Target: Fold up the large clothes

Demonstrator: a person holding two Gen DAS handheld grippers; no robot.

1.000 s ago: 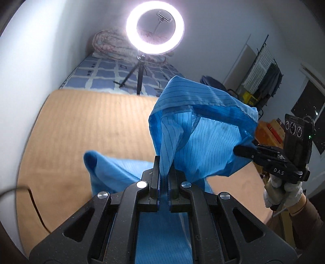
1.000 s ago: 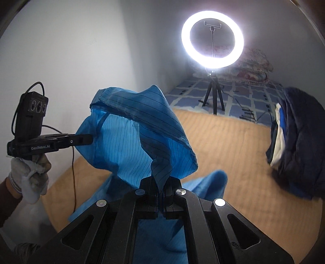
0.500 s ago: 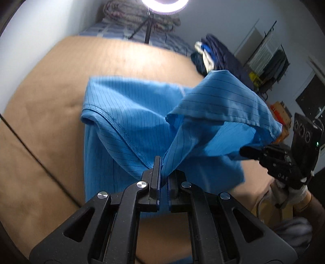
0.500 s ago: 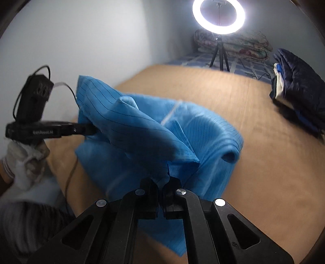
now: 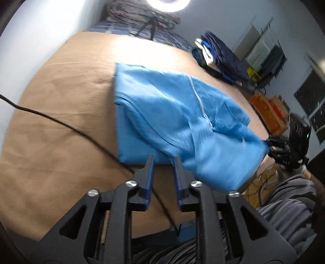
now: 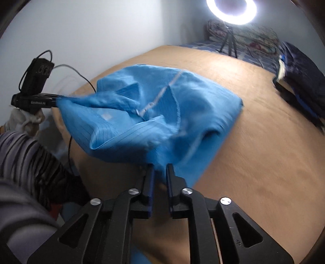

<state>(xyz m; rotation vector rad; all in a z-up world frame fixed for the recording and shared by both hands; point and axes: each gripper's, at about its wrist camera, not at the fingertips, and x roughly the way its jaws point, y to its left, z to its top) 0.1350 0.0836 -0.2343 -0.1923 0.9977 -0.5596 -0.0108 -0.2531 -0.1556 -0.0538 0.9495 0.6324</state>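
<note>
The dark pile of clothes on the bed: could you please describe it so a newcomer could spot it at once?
Start from the tan bed cover and follow its right edge toward the ring light. There lies the dark pile of clothes, navy with a white and bright-blue layer showing, unlike the light blue garment spread mid-bed.

The blue striped coat (image 5: 178,121) lies folded on the tan bed (image 5: 61,126). The left gripper (image 5: 163,162) is opening, with nothing between its jaws. A black cable (image 5: 67,127) runs across the bed.
</note>
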